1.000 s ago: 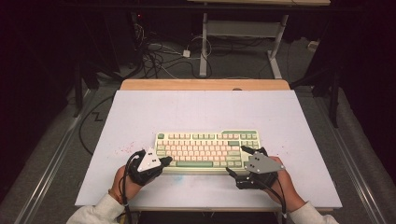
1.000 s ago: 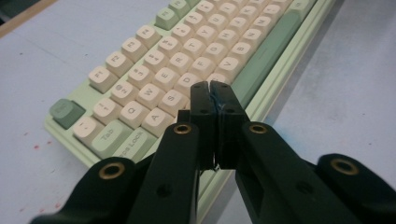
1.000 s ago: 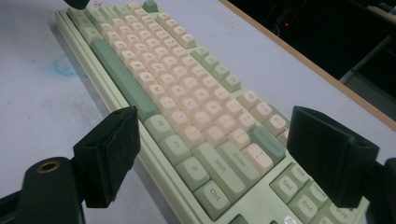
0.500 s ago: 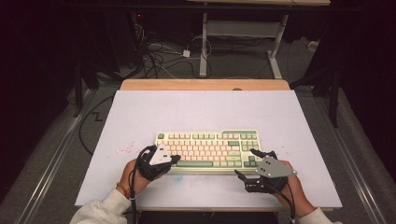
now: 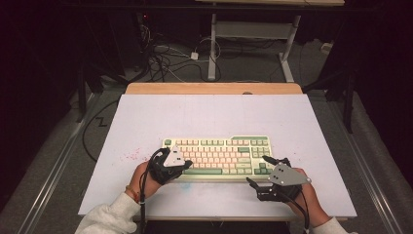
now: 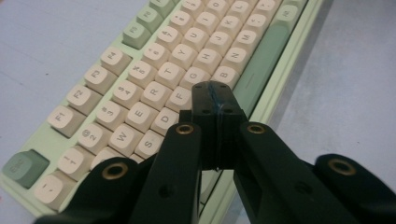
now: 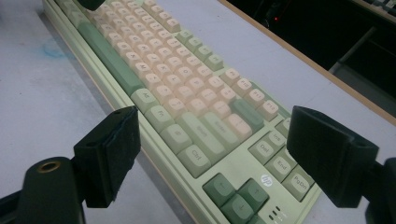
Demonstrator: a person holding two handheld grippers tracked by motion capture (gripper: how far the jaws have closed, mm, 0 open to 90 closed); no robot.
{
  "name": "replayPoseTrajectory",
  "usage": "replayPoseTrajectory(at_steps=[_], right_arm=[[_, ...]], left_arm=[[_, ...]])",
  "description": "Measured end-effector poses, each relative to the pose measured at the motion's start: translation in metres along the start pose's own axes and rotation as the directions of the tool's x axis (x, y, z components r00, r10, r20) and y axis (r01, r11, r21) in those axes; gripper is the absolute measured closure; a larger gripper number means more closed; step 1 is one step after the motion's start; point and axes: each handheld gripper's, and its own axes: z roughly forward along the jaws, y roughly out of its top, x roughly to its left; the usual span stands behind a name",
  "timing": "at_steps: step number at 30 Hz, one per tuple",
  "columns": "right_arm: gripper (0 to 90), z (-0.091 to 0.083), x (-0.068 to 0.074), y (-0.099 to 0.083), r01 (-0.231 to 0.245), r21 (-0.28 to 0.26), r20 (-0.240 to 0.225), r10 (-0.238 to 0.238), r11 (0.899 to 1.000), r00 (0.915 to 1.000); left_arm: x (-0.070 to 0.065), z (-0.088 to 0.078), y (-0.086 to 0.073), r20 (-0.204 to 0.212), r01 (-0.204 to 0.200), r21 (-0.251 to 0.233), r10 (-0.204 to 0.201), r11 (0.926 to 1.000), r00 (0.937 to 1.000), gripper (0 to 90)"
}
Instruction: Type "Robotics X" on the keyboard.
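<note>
Two grippers are working the keyboard point(image 5: 217, 156) on the bench point(image 5: 209, 117): the left gripper point(image 6: 215, 100), clenched empty to poke keys at its 9 o'clock end, and the right gripper point(image 7: 212, 154), hovering released at 3 o'clock.

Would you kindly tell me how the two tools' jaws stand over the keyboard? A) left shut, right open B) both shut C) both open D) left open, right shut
A: the left tool has its jaws pressed together above the keyboard, while the right tool has them wide apart.

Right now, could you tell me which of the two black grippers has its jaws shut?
The left gripper, over the cream and green keyboard: its jaws are pressed together above the letter keys. The right gripper holds its jaws wide apart at the keyboard's right end.
</note>
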Motion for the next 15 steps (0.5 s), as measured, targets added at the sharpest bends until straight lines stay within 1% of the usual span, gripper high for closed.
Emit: replayPoseTrajectory(at_steps=[1,2,7,11,13,15], right_arm=[[18.0,0.000,0.000,0.000,-0.001,0.001,-0.002,0.001,1.000,1.0000],[18.0,0.000,0.001,0.000,0.003,0.003,-0.004,-0.003,1.000,1.0000],[18.1,0.002,0.002,0.000,0.003,0.006,-0.010,-0.003,1.000,0.9999],[18.1,0.002,0.002,-0.001,0.007,0.013,-0.009,-0.007,1.000,0.9999],[18.1,0.002,0.002,-0.002,0.012,0.013,-0.009,-0.012,1.000,0.9999],[18.1,0.002,0.002,-0.001,0.014,0.014,-0.008,-0.014,1.000,0.9999]], left_arm=[[0.001,0.000,0.001,0.010,0.001,0.006,-0.001,1.0000,0.9999,87.7],[0.001,0.001,0.002,0.012,-0.005,0.016,0.005,0.9999,0.9999,87.8],[0.002,0.005,0.005,0.010,-0.005,0.027,0.004,0.9996,0.9999,87.8],[0.003,0.009,0.006,0.023,-0.004,0.040,0.003,0.9992,0.9997,87.8],[0.004,0.011,0.007,0.017,-0.012,0.054,0.011,0.9985,0.9998,87.8],[0.004,0.012,0.006,0.022,-0.007,0.055,0.006,0.9985,0.9997,87.8]])
